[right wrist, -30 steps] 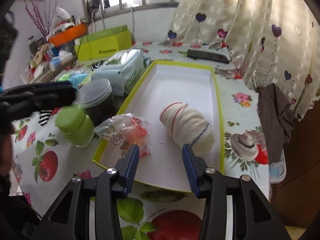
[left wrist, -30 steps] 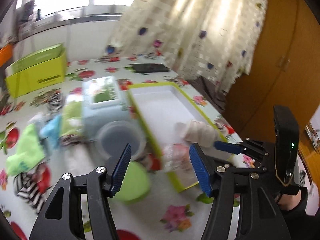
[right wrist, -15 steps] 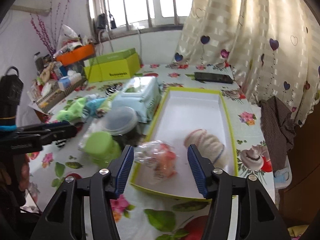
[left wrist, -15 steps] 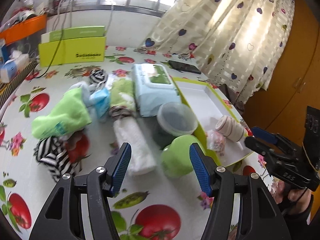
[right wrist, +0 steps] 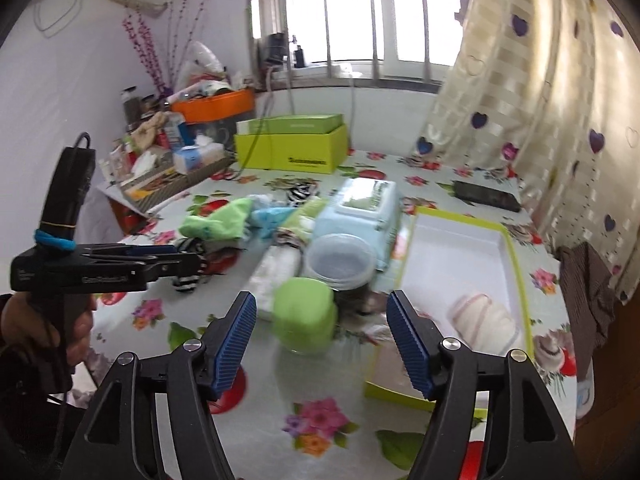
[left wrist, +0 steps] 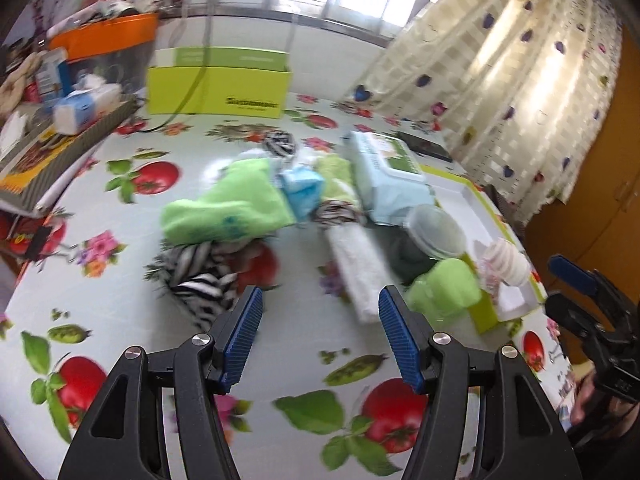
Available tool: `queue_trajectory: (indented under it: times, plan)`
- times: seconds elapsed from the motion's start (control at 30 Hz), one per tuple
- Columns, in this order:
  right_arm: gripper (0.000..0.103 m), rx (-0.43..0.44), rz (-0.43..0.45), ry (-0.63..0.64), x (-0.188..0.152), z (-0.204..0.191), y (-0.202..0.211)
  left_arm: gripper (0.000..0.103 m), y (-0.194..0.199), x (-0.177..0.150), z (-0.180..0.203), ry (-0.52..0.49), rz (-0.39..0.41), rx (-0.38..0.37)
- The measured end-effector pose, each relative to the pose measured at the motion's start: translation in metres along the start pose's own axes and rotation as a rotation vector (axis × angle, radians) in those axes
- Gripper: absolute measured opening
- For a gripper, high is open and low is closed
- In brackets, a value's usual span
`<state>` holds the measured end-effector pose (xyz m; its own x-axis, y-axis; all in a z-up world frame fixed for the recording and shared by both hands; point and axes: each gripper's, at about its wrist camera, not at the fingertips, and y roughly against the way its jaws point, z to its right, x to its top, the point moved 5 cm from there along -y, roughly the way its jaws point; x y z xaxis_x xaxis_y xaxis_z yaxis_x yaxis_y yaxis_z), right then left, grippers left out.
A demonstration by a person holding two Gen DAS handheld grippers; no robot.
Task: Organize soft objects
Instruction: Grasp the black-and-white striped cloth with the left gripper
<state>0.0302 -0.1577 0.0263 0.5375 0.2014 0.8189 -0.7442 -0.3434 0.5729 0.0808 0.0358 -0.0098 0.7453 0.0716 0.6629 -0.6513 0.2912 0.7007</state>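
Both tools hang over the bench (left wrist: 120, 312) with nothing between their pads: the left tool (left wrist: 320, 336) stands partly spread, and the right tool (right wrist: 322, 344) has just been opening and now gapes wide, empty.

Containers first. At the right end of the bench sits the shallow white tray (right wrist: 456, 240) with its yellow-green rim; inside it lies a rolled cream sock (right wrist: 484, 316) with thin red stripes, near the close end, and beside it something in crinkly plastic, too blurred to name. Just left of the tray stand a clear tub (right wrist: 340, 260) with a lid and a green jar (right wrist: 306, 316), and behind them a pale blue wipes pack (right wrist: 360, 216). Far back sits a yellow-green box (right wrist: 292, 148).

Now the loose soft things. Ahead of the left tool lies the heap: a striped black-and-white cloth (left wrist: 204, 280) nearest its left pad, a green towel (left wrist: 224, 208) behind that, a small blue cloth (left wrist: 302, 192) farther back, and a rolled white towel (left wrist: 356, 268) just beyond its right pad. None touches either tool.
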Motion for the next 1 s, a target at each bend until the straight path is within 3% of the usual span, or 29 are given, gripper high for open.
queue_trajectory:
  times: [0.17,0.53,0.8,1.0]
  plan:
    - [0.072,-0.002,-0.035,0.035,0.005,-0.018,-0.009,0.061,0.004,-0.002,-0.026,0.043,0.000,0.046]
    - [0.072,0.046,-0.081,0.022,0.015,-0.043,-0.030,0.061,0.000,-0.004,-0.062,0.142,-0.004,0.052]
    - [0.072,0.050,-0.098,0.072,0.029,-0.060,-0.050,0.061,-0.015,0.002,-0.076,0.121,-0.008,0.103]
    - [0.072,0.036,-0.106,0.110,0.037,-0.071,-0.064,0.061,-0.035,0.006,-0.078,0.124,-0.026,0.066]
